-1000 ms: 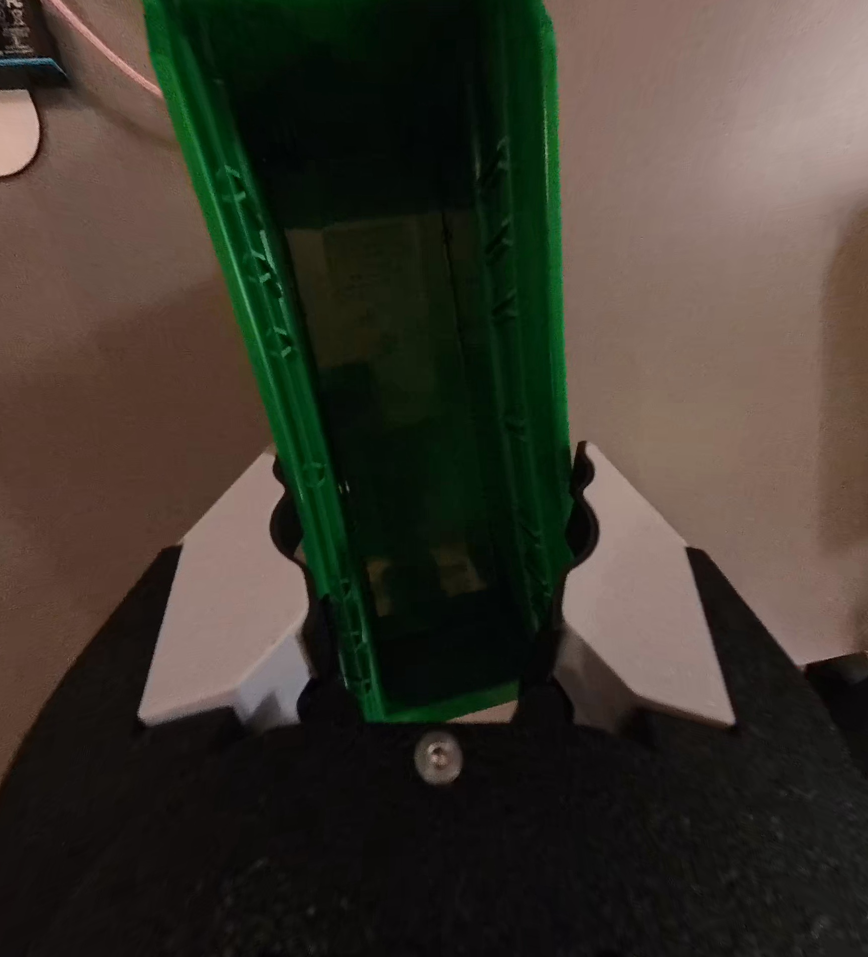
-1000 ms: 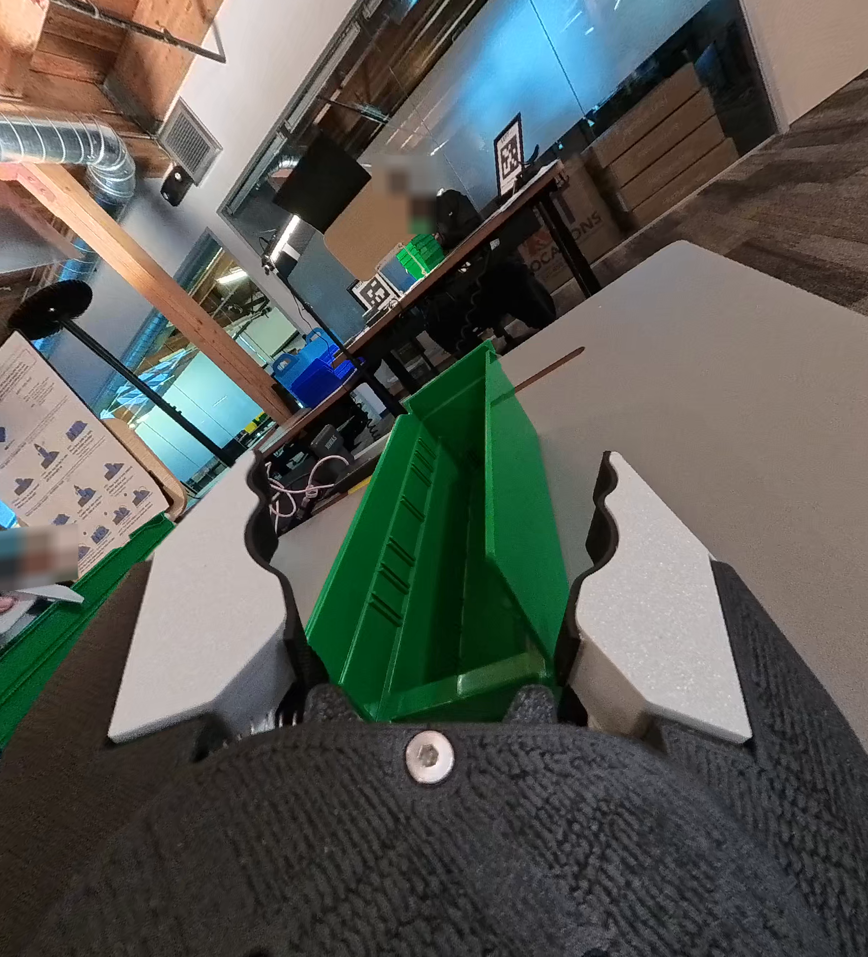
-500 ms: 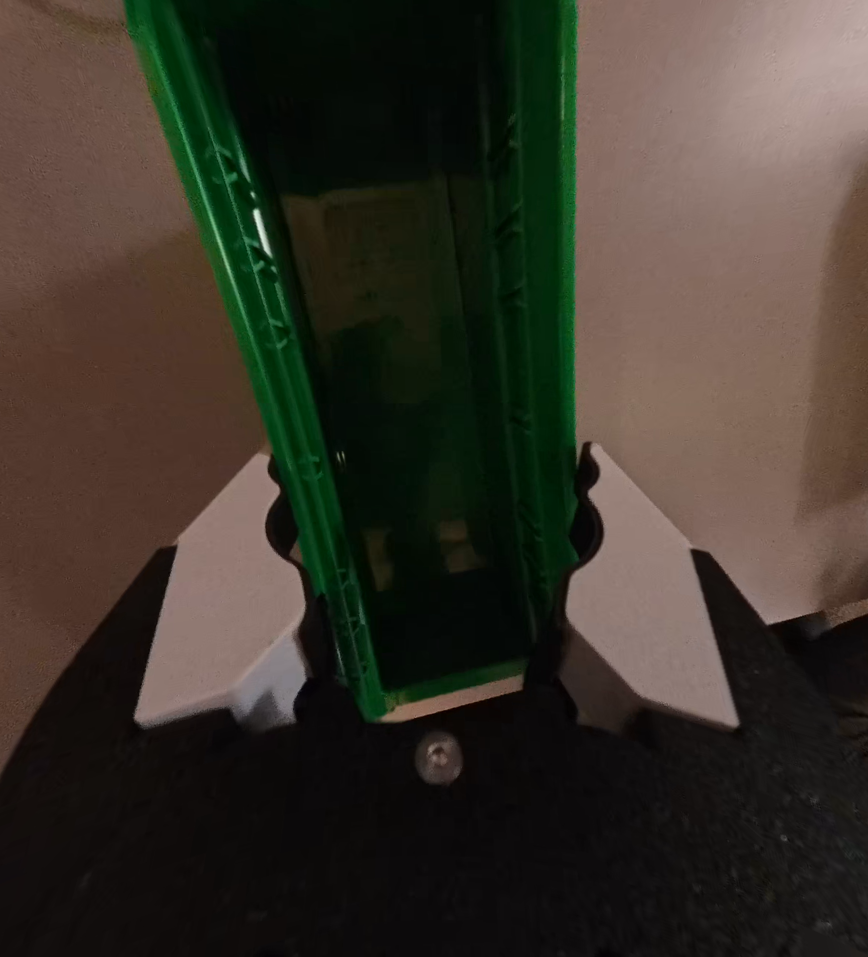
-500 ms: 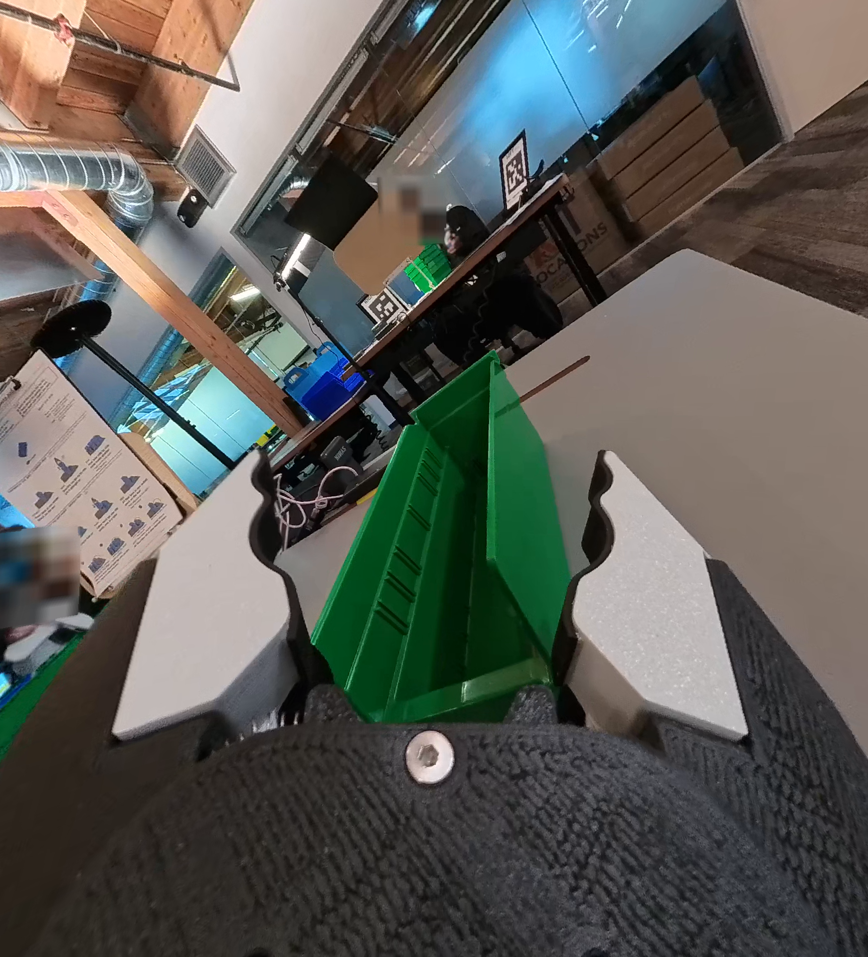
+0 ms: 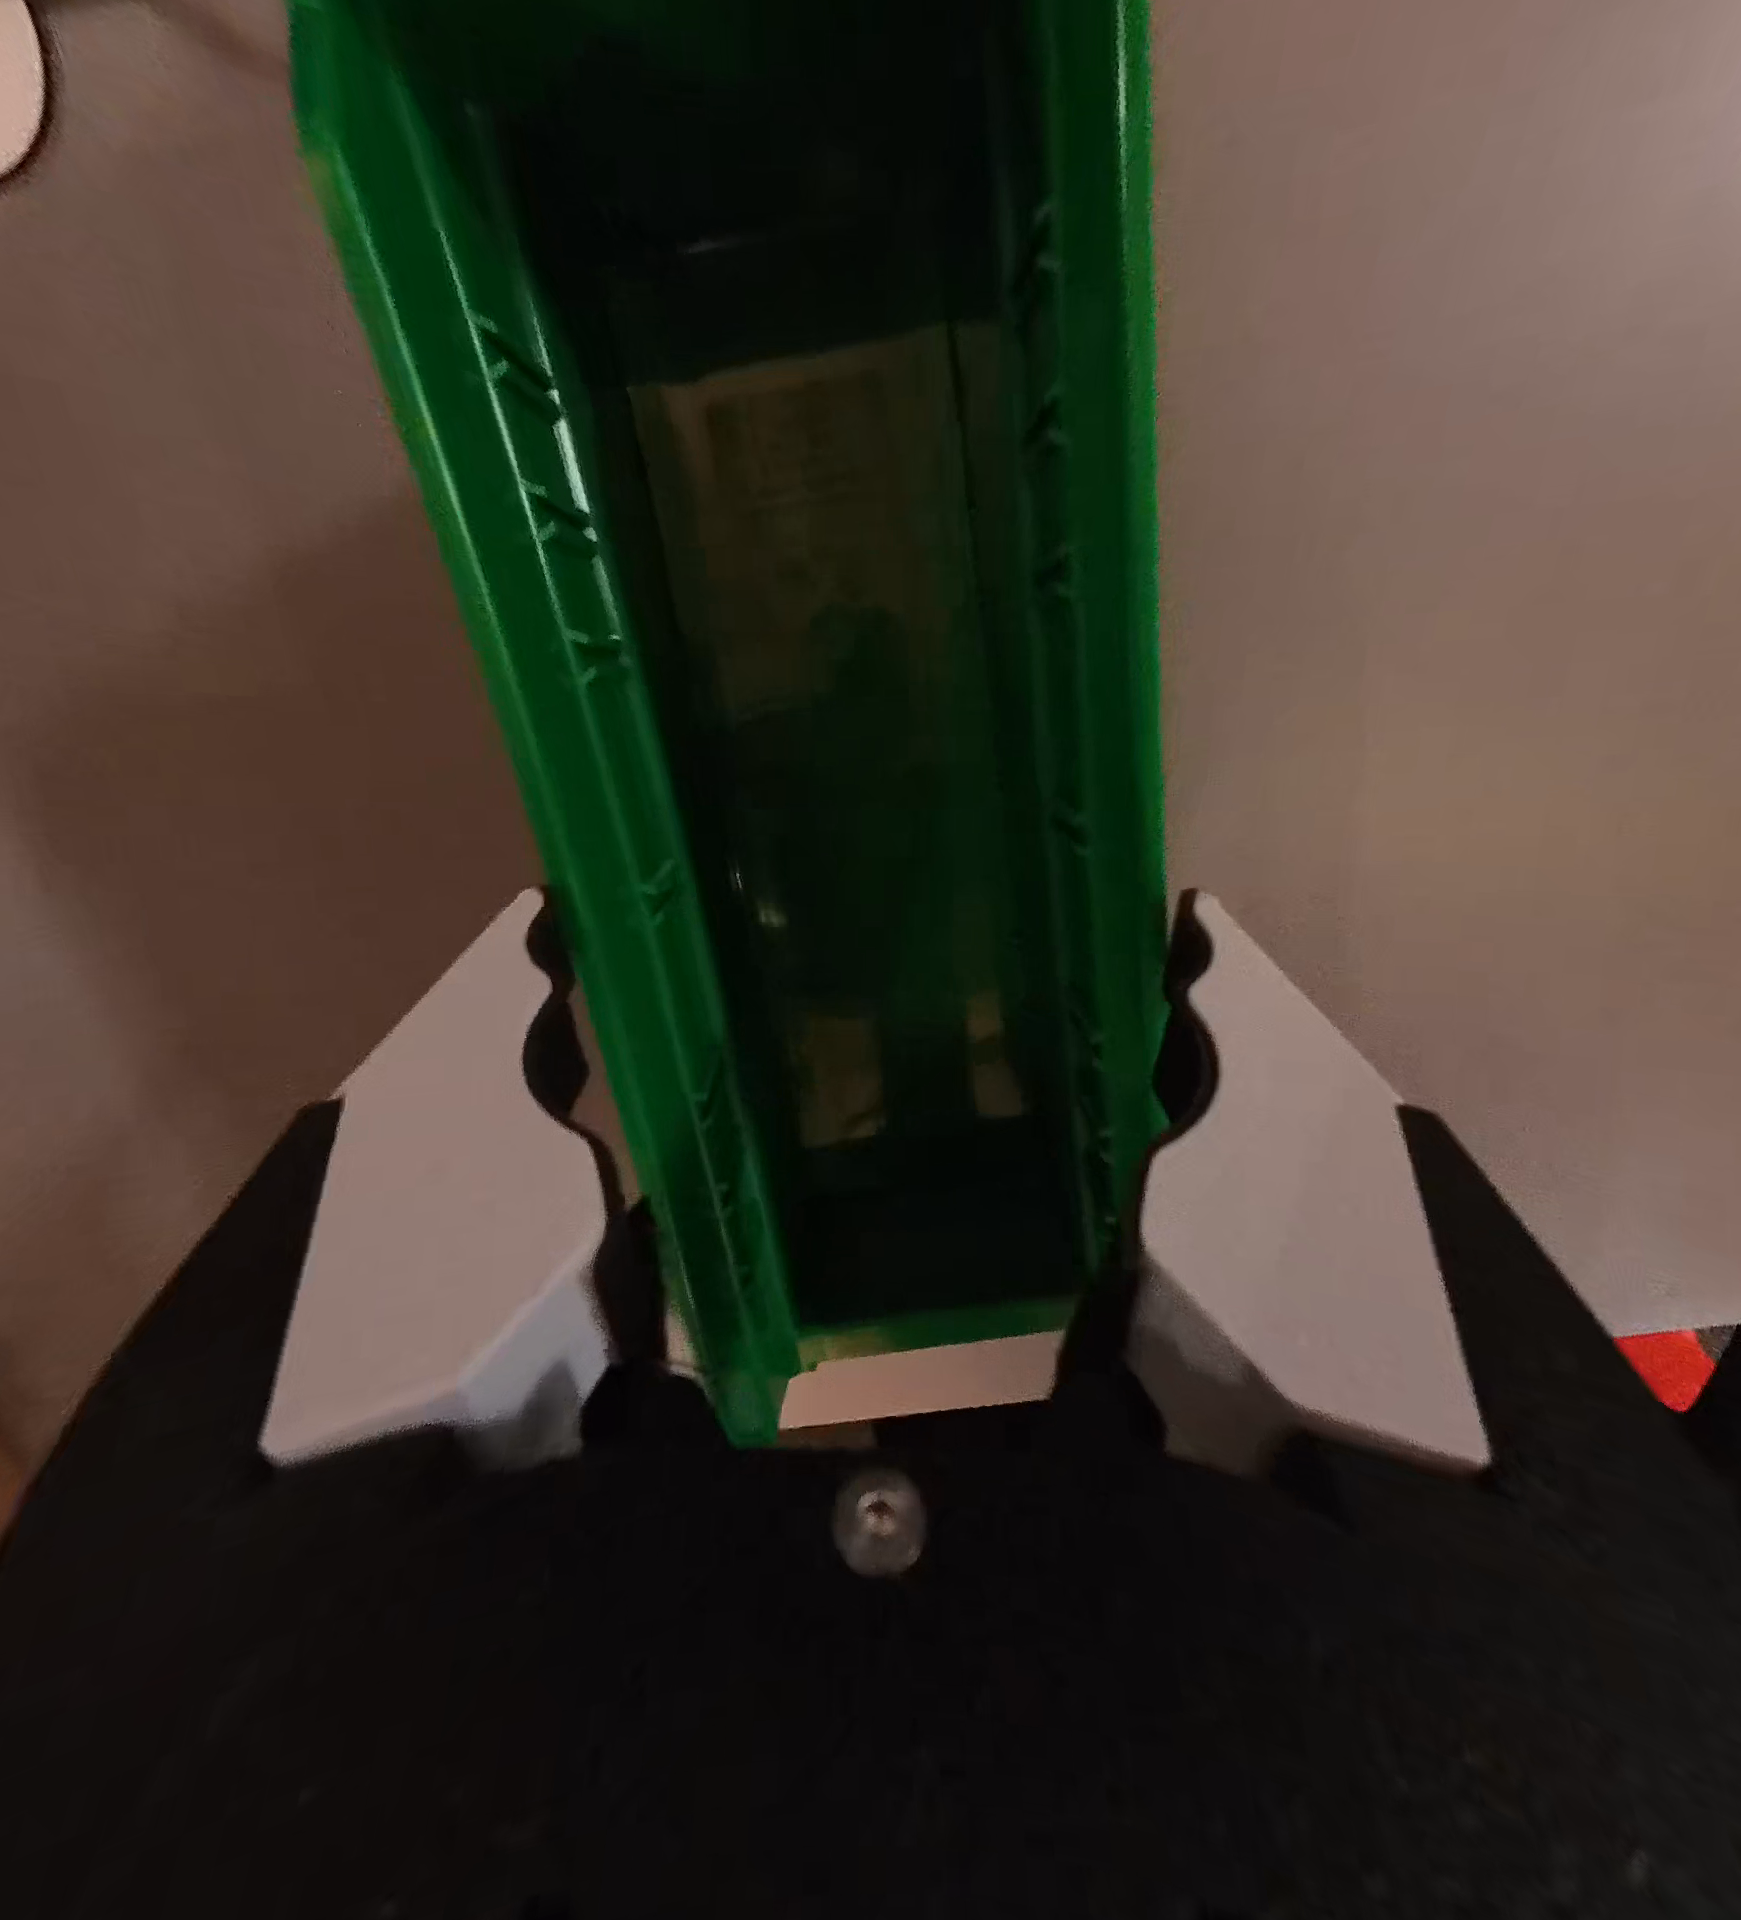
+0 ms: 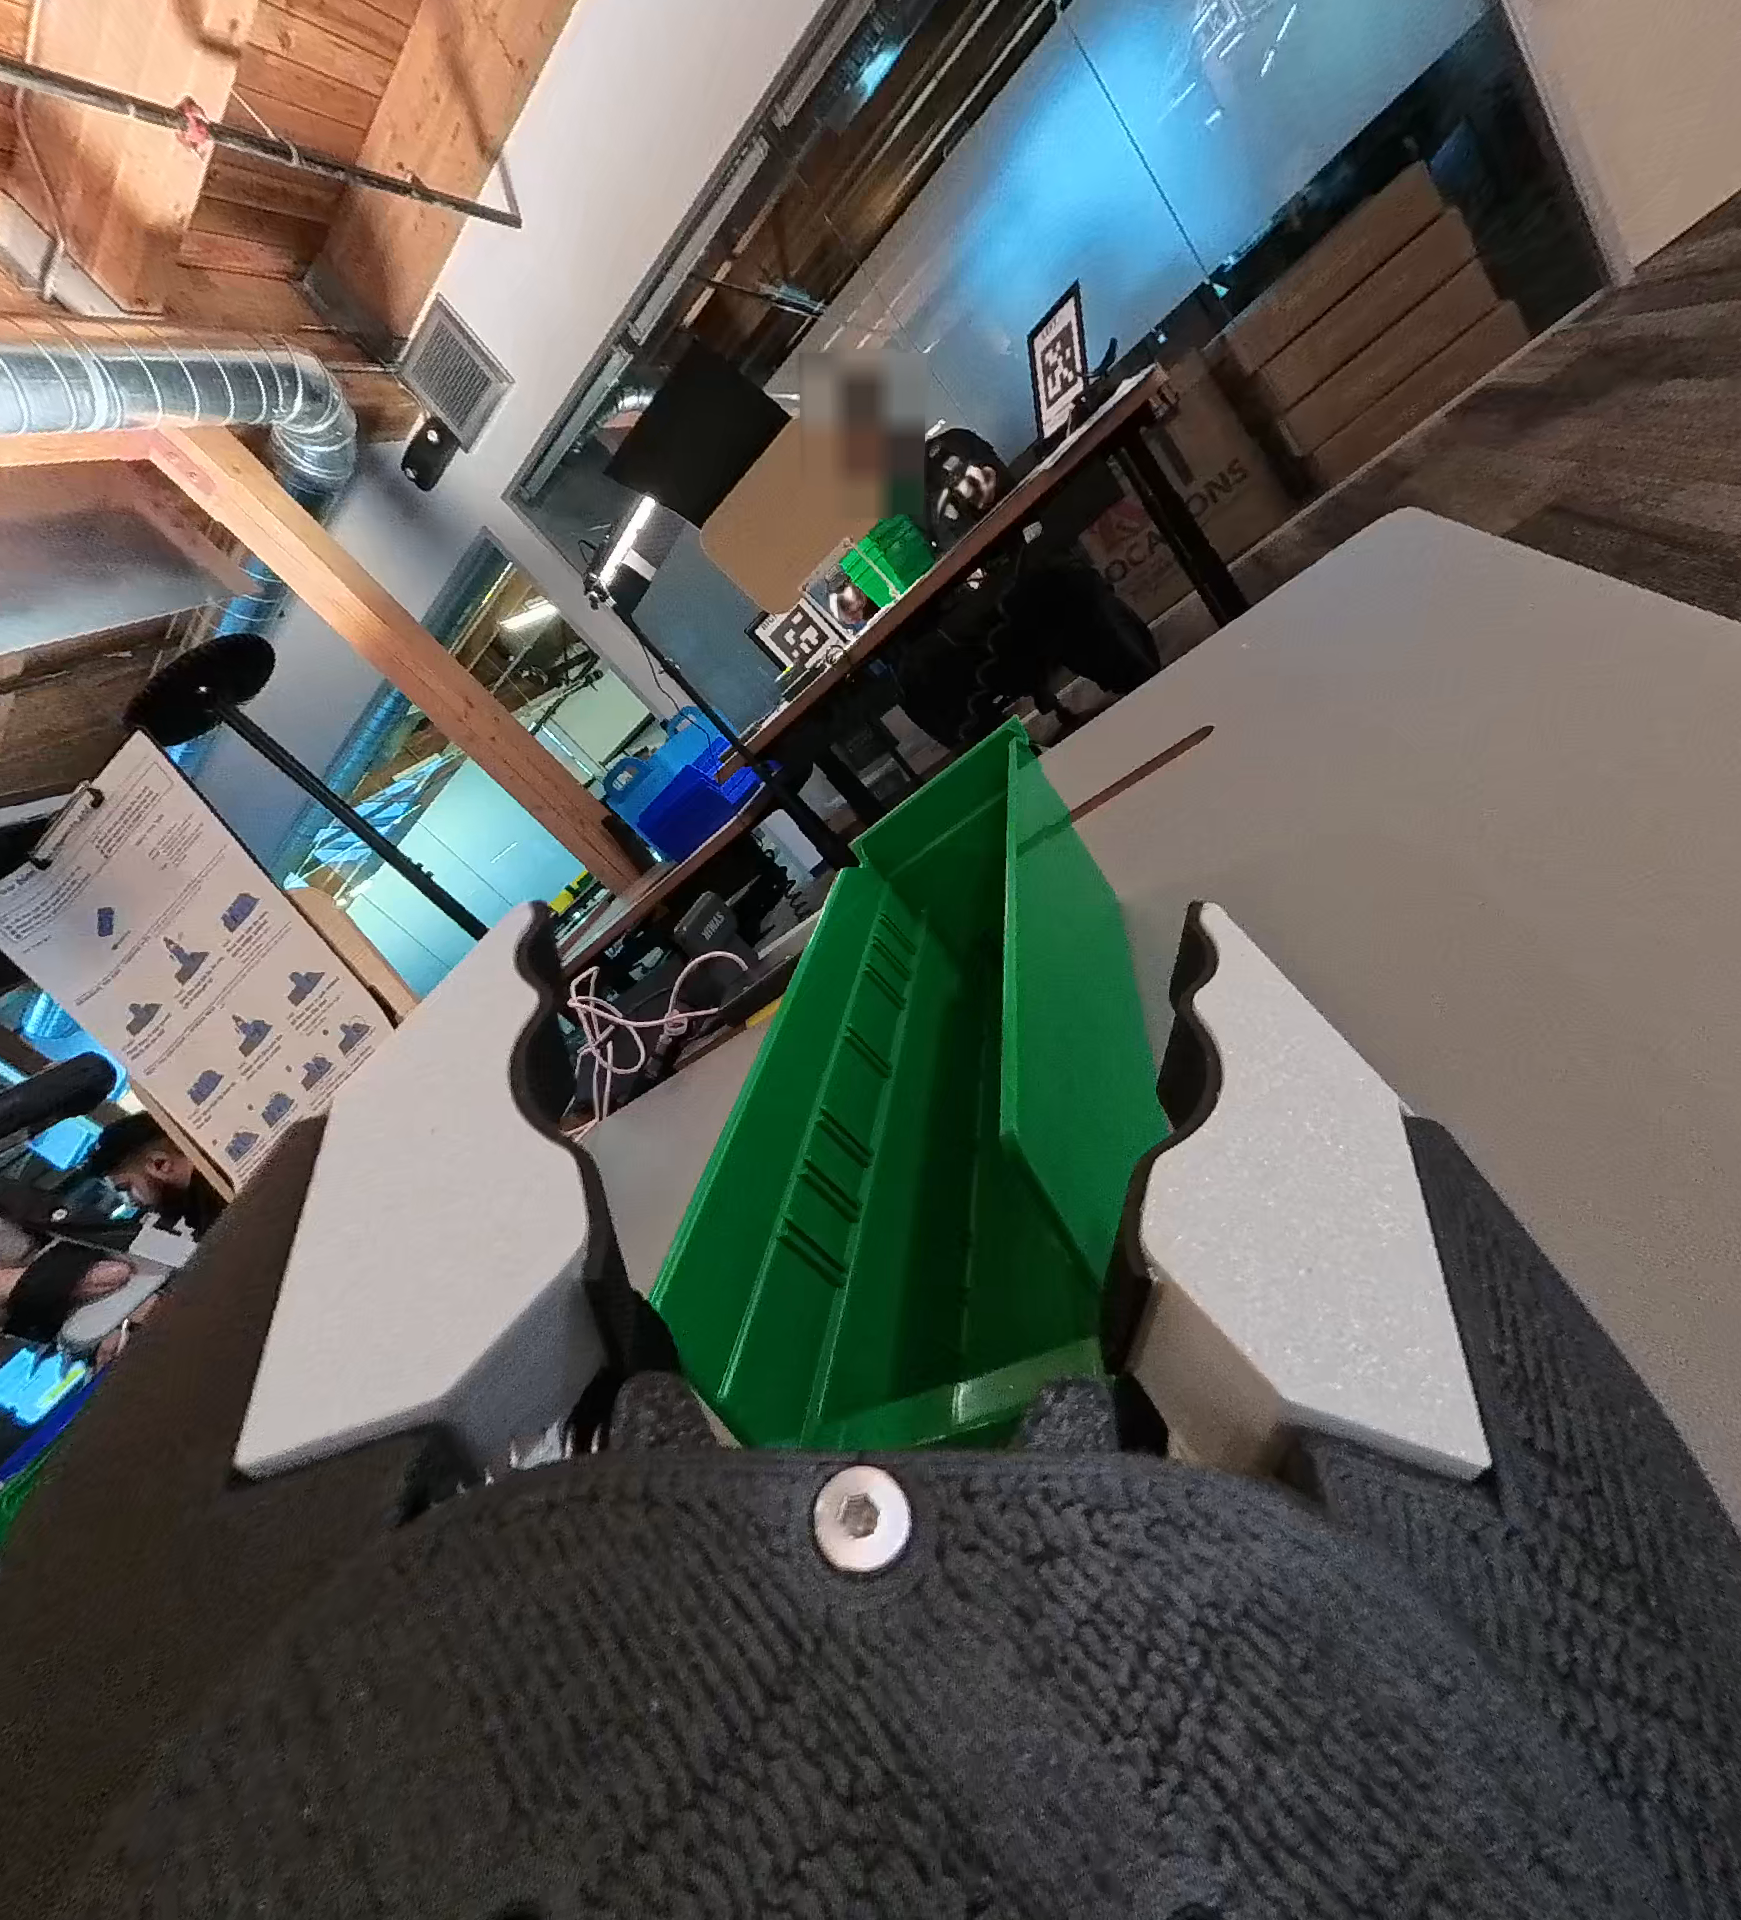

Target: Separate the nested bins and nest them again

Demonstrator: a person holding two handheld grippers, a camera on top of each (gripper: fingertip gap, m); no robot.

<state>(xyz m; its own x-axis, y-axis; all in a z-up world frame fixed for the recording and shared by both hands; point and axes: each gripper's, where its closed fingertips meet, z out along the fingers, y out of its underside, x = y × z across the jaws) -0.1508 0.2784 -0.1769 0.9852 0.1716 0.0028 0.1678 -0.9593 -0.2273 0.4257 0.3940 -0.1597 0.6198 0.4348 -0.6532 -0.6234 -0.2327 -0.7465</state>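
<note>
In the left wrist view the left gripper point(image 5: 866, 1122) is closed narrowly on a green bin point(image 5: 845, 675), its grey fingers point(image 5: 450, 1195) with wavy black inner edges pressing the bin's two long side walls near the end wall closest to the camera. The bin is a long, narrow trough of glossy green plastic whose long axis runs straight away from the gripper, open side toward the lens, with small chevron-like ribs moulded along both walls and a dim, pale label on its shadowed floor. Under it lies a smooth beige table point(image 5: 1468, 623), the view dark and a little blurred. Compared with half a second ago the bin sits slightly farther from the gripper's black base, and a red patch point(image 5: 1666, 1366) now shows past the table's right near edge. In the right wrist view the right gripper point(image 6: 861, 1143) grips a second green bin point(image 6: 897, 1091) the same way, fingers point(image 6: 1292, 1247) tight on its side walls. This bin also points away along the fingers, rolled to the left, its slotted ribs on the left wall and a smooth wall on the right. Beyond it spreads the matt grey table point(image 6: 1468, 831), then another table with a person seated at it, wooden beams and a ribbed metal duct point(image 6: 118, 384). The tilt of this view has grown since a second ago.
</note>
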